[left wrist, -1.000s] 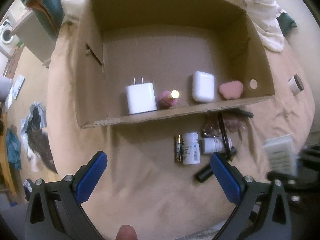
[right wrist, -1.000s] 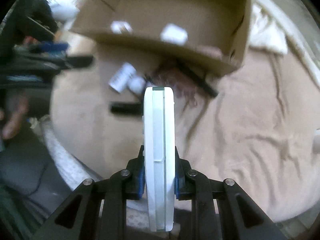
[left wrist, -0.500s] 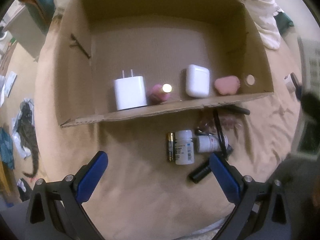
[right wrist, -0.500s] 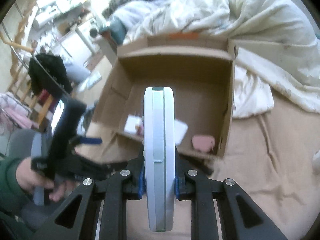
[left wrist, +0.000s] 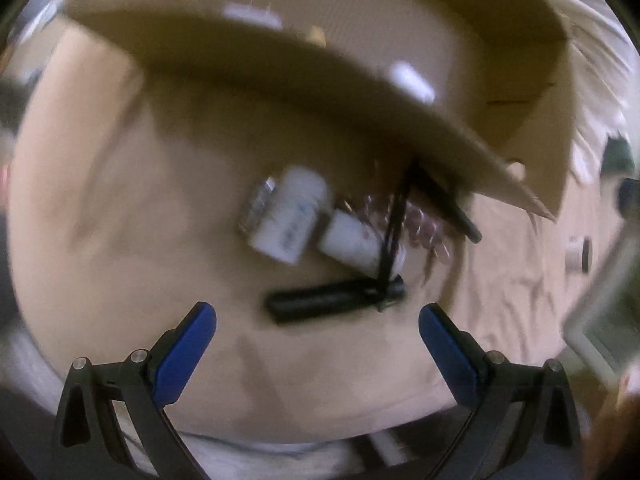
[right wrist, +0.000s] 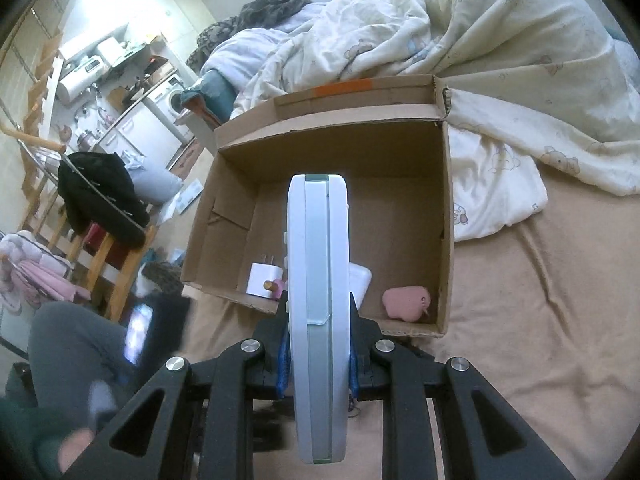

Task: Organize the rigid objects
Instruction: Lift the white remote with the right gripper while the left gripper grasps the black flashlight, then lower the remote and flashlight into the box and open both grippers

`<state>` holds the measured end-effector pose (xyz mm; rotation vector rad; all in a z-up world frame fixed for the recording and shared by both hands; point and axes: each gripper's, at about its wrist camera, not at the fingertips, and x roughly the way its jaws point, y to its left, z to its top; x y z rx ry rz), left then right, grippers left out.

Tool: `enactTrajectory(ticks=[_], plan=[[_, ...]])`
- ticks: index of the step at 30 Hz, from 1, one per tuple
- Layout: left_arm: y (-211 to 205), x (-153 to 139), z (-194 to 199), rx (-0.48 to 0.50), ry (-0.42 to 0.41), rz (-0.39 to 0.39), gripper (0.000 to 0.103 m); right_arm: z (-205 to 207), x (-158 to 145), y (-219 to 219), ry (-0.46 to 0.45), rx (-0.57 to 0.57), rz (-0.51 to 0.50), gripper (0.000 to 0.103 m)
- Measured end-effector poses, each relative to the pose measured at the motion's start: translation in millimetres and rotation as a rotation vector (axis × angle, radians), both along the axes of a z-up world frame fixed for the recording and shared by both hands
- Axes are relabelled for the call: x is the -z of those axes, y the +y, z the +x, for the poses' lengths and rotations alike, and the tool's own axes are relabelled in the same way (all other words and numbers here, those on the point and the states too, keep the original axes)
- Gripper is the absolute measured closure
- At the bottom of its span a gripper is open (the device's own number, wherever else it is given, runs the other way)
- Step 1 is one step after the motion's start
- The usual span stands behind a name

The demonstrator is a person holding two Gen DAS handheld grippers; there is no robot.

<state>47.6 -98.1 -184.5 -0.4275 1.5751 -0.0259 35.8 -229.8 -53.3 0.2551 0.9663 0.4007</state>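
My right gripper (right wrist: 318,364) is shut on a flat white device (right wrist: 318,280), held edge-on in front of the open cardboard box (right wrist: 328,140). The box holds a white charger (right wrist: 262,280), a pink case (right wrist: 404,302) and a white case, partly hidden. My left gripper (left wrist: 318,332) is open and empty, low over the beige bedsheet. Just beyond it lie a black tube (left wrist: 332,298), two white pill bottles (left wrist: 290,216) (left wrist: 354,242), a battery (left wrist: 256,206) and a black stick (left wrist: 448,208) beside the box's near wall (left wrist: 304,88). The left wrist view is blurred.
A rumpled white duvet (right wrist: 460,40) lies behind and right of the box. A small jar (left wrist: 578,254) sits on the sheet at the right. A chair with dark clothes (right wrist: 100,200) and kitchen furniture stand to the left. The person's leg (right wrist: 72,344) is at lower left.
My left gripper has dropped and moved closer to the bottles and black tube. My right gripper has lifted with the white device and now faces the box from nearer.
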Motion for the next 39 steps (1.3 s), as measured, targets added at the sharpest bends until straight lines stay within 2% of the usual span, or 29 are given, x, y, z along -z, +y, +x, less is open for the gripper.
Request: enactTrajectory(ticks=[4, 11, 15, 17, 19, 20, 26, 31, 35, 39], plan=[[-20.4, 6.2, -2.4, -0.030, -0.011, 0.061, 0.002, -0.1, -2.2, -12.9, 0.006, 0.018, 0.039, 0.080], [-38.1, 22.5, -6.9, -0.097, 0.032, 0.164, 0.002, 6.3, -4.5, -21.4, 0.015, 0.028, 0.072, 0.080], [-53.2, 31.1, -10.2, -0.075, 0.047, 0.256, 0.002, 10.6, -3.9, -18.9, 0.020, 0.030, 0.067, 0.080], [-61.2, 35.6, -10.5, -0.072, 0.044, 0.270, 0.002, 12.4, -1.3, -19.5, 0.031, 0.035, 0.066, 0.080], [-68.5, 35.8, -10.6, -0.054, 0.018, 0.288, 0.009, 13.2, 1.1, -20.3, 0.042, 0.038, 0.065, 0.080], [-73.1, 33.7, -9.8, -0.038, 0.002, 0.302, 0.017, 13.4, 2.0, -20.5, 0.046, 0.040, 0.064, 0.080], [-86.3, 29.0, -13.4, 0.026, -0.009, 0.284, 0.018, 15.9, 7.1, -17.2, 0.065, 0.041, 0.047, 0.080], [-76.7, 13.6, -22.4, 0.080, -0.009, 0.258, 0.018, 15.2, 9.8, -16.2, 0.071, 0.037, 0.032, 0.080], [-67.2, -7.5, -30.6, 0.146, -0.087, 0.321, 0.018, 13.8, 10.5, -16.9, 0.072, 0.044, 0.028, 0.080], [-36.0, -29.8, -20.9, 0.168, -0.138, 0.337, 0.018, 13.7, 12.3, -14.9, 0.078, 0.045, 0.011, 0.080]])
